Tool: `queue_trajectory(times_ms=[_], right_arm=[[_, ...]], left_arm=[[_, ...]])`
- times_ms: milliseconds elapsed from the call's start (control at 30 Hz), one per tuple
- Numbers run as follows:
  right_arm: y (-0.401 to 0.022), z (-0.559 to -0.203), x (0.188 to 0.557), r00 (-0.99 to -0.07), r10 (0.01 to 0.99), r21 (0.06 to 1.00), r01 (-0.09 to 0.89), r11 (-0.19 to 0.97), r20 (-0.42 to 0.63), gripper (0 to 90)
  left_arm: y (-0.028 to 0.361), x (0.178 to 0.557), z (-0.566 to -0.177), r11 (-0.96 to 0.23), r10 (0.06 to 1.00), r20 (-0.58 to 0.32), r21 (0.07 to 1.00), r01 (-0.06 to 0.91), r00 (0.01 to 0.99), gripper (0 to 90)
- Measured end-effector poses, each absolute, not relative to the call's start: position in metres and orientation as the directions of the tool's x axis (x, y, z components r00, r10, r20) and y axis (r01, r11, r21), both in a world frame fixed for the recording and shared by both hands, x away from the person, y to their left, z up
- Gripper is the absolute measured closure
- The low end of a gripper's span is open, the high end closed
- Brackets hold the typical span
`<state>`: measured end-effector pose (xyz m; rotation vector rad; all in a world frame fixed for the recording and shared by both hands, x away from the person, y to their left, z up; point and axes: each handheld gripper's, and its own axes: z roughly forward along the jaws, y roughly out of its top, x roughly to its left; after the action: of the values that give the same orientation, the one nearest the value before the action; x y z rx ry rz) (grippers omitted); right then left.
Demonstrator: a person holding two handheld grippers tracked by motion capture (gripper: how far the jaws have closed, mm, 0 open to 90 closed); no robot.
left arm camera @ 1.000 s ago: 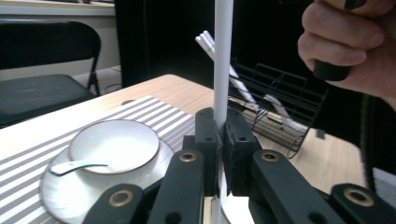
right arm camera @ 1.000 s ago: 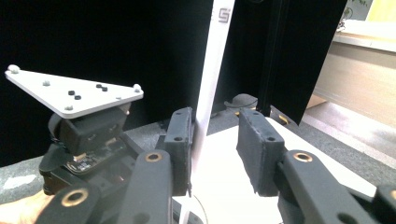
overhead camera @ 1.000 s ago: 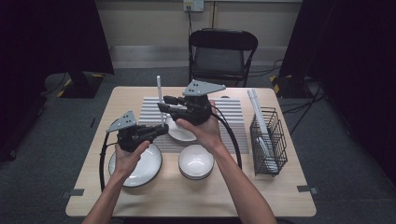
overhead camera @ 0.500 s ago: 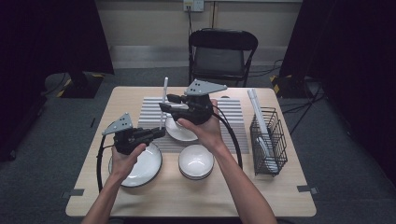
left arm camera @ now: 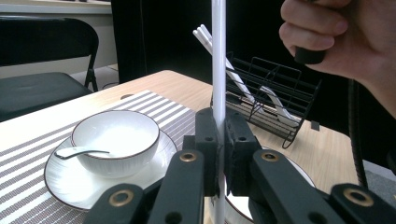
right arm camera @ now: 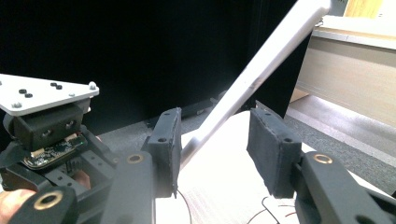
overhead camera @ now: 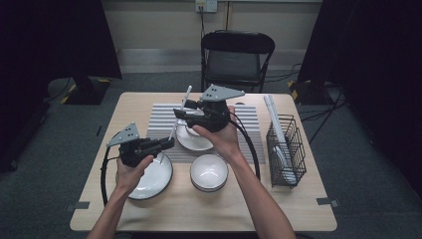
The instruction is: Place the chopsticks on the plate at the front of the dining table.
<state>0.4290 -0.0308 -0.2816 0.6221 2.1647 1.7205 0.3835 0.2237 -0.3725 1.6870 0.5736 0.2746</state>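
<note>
A thin white stick [overhead camera: 181, 110] rises slanted from my left gripper [overhead camera: 169, 143], which is shut on its lower end. In the left gripper view the stick [left arm camera: 218, 70] stands upright, pinched between the two pads of the left gripper [left arm camera: 218, 158]. My right gripper [overhead camera: 178, 114] reaches in from the right at the stick's middle. Its jaws have just been opening. In the right gripper view the stick [right arm camera: 261, 70] crosses the gap of the right gripper [right arm camera: 219, 149] close to the left pad [right arm camera: 169, 140], and neither pad presses on it.
On the striped placemat [overhead camera: 159, 119] a small bowl with a spoon [left arm camera: 114, 137] stands on a saucer [overhead camera: 191, 142]. A plate [overhead camera: 152, 177] and a bowl [overhead camera: 209, 172] sit nearer me. A black wire basket [overhead camera: 286, 149] with white sticks stands right. A chair [overhead camera: 236, 55] is behind the table.
The stick's top has leaned over to the right. The right gripper's jaws have spread apart off the stick. The left gripper keeps its hold and has hardly moved.
</note>
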Motion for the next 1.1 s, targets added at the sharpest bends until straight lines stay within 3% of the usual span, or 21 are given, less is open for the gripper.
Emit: queue_trajectory(times_ms=[1100], right_arm=[[-0.039,-0.303,0.440,-0.820,0.571,0.962,0.194,0.190,0.053,46.0]], left_arm=[[0.234,0.386,-0.374,-0.093,0.532,-0.144,0.970,0.227,0.834,85.9]])
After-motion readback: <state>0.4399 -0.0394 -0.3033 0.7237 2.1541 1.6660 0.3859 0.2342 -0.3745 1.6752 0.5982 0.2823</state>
